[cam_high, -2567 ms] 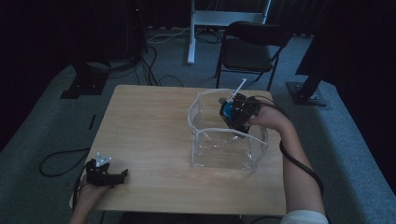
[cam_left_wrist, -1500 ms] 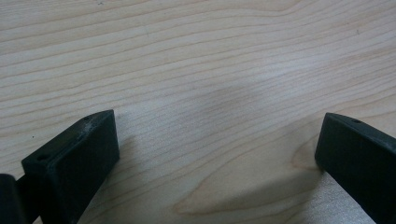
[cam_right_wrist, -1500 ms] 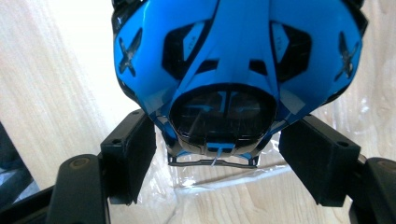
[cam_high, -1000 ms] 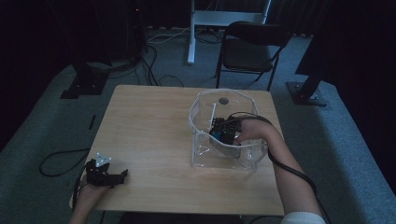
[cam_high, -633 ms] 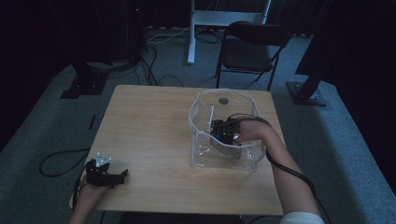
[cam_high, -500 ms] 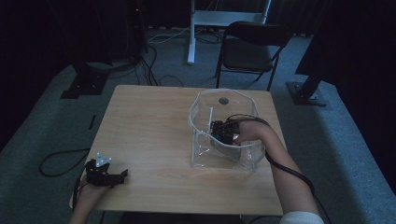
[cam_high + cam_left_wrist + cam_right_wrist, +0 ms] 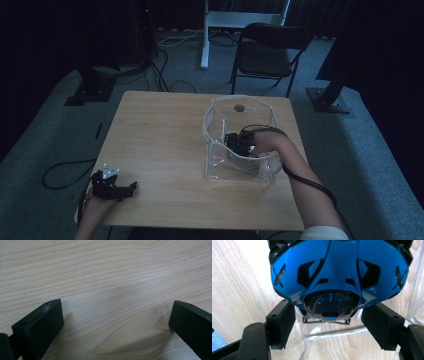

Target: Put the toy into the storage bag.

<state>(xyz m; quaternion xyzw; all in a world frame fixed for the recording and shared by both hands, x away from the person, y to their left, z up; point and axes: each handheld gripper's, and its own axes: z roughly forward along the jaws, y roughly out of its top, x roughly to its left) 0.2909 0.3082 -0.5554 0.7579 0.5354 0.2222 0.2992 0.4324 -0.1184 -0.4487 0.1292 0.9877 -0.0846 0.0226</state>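
A blue and black toy car (image 7: pixel 337 272) is held between the jaws of my right gripper (image 7: pixel 329 322), whose pads press on its narrow end. In the high view the right gripper (image 7: pixel 236 145) is low inside a clear plastic bin (image 7: pixel 215 107) at the table's right side. There the car (image 7: pixel 233 140) is a dim blue patch. My left gripper (image 7: pixel 131 187) rests on the wooden table (image 7: pixel 160 130) near the front left corner. Its jaws are wide open over bare wood (image 7: pixel 117 290).
A small dark round spot (image 7: pixel 239 107) shows at the bin's far end. Crinkled clear film (image 7: pixel 332 340) lines the bin's floor under the car. A black folding chair (image 7: pixel 270 47) stands behind the table, and cables lie on the grey carpet.
My right gripper has come down from above the bin's rim into the bin with the blue car in it, then nearly stopped. The left gripper has not moved.
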